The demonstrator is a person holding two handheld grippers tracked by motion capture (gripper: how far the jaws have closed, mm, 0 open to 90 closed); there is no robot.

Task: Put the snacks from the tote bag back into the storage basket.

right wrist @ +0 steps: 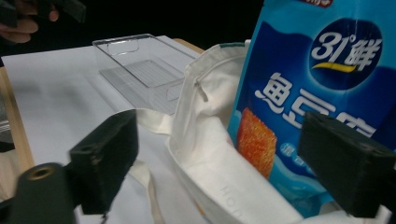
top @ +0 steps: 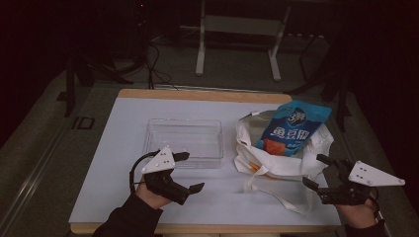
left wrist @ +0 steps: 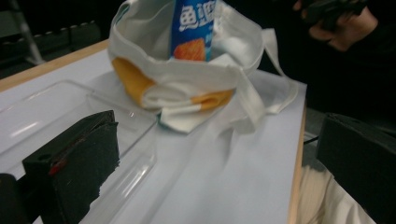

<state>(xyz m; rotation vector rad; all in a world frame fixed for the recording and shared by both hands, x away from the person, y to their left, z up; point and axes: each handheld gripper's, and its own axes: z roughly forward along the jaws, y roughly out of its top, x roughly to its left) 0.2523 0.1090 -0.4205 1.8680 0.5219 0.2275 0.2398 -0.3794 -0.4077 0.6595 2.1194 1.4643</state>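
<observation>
A blue snack bag [top: 293, 127] [left wrist: 194, 28] [right wrist: 322, 93] stands half inside a white cloth tote bag [top: 276, 160] [left wrist: 187, 93] [right wrist: 219, 154] on the right of the white table [top: 123, 197]. A clear plastic tray [top: 184, 141] [left wrist: 42, 112] [right wrist: 137, 65] lies empty at the middle. My left gripper [top: 189, 171] [left wrist: 210, 163] is open near the tray's front edge, holding nothing. My right gripper [top: 316, 170] [right wrist: 233, 163] is open just right of the tote, its jaws standing either side of the tote's rim and snack bag in the right gripper view.
The tote's strap [top: 276, 195] trails on the table toward the front edge. A wooden rim [top: 202, 95] borders the table. A metal stand [top: 237, 29] rises on the dark floor behind. Cables [top: 153, 64] lie at the back left.
</observation>
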